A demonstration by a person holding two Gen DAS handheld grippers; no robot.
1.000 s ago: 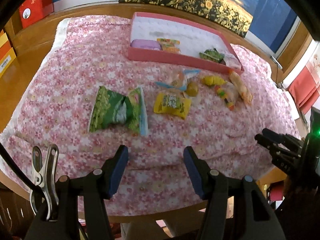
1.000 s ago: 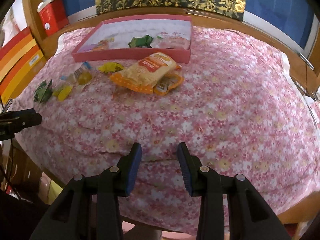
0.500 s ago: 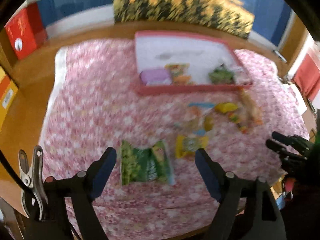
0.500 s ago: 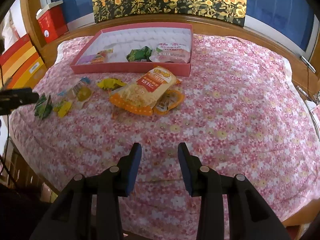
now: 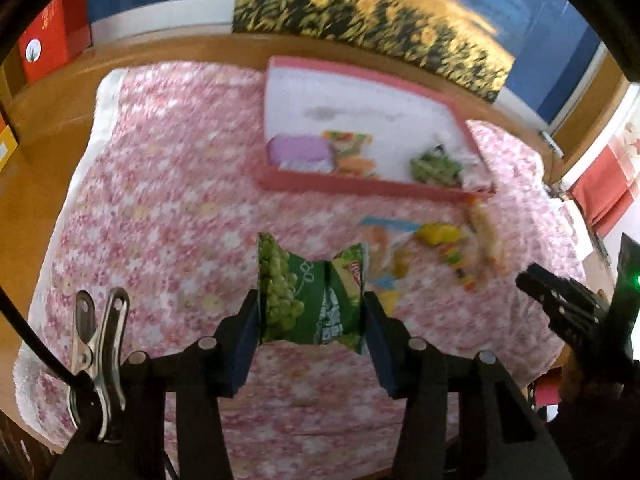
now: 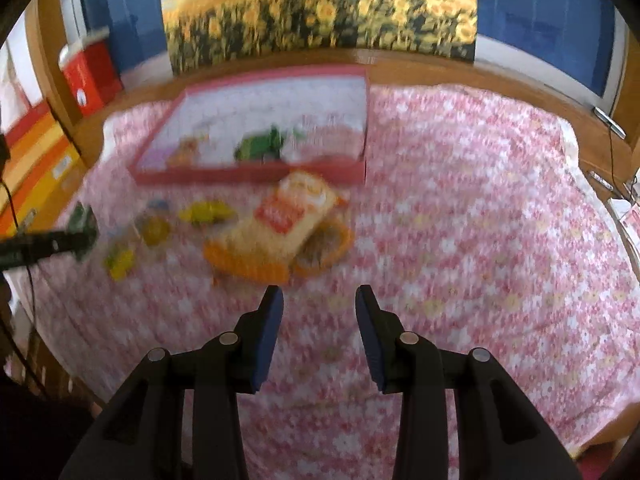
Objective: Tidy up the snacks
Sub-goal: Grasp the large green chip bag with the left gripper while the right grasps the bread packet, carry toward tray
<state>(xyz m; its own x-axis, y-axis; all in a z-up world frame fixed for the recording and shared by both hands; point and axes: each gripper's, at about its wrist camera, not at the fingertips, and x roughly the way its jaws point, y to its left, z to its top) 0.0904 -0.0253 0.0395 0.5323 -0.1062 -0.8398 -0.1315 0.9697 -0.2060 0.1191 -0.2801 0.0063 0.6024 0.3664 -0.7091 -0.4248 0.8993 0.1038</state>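
My left gripper (image 5: 311,304) is closing on a green grape snack bag (image 5: 300,292). The bag is crumpled between the blue pads, just above the pink floral cloth (image 5: 160,220). A pink tray (image 5: 360,186) farther back holds a purple packet (image 5: 298,150), a green packet (image 5: 434,166) and other snacks. Loose sweets (image 5: 438,234) lie to the right of the bag. My right gripper (image 6: 319,296) is open with nothing between its fingers, a short way in front of an orange snack bag (image 6: 280,224). In the right wrist view the left gripper (image 6: 52,244) shows at the left edge.
A red box (image 6: 90,72) and orange-yellow boxes (image 6: 36,160) stand on the wooden table at the back left. A sunflower picture (image 6: 320,20) runs along the back. A metal clip (image 5: 100,344) hangs on the left gripper. The cloth to the right (image 6: 480,220) carries no snacks.
The left gripper spread wide over the green bag, then closed on it, and the bag now sits crumpled between the pads. The right gripper's view has shifted closer to the orange bag.
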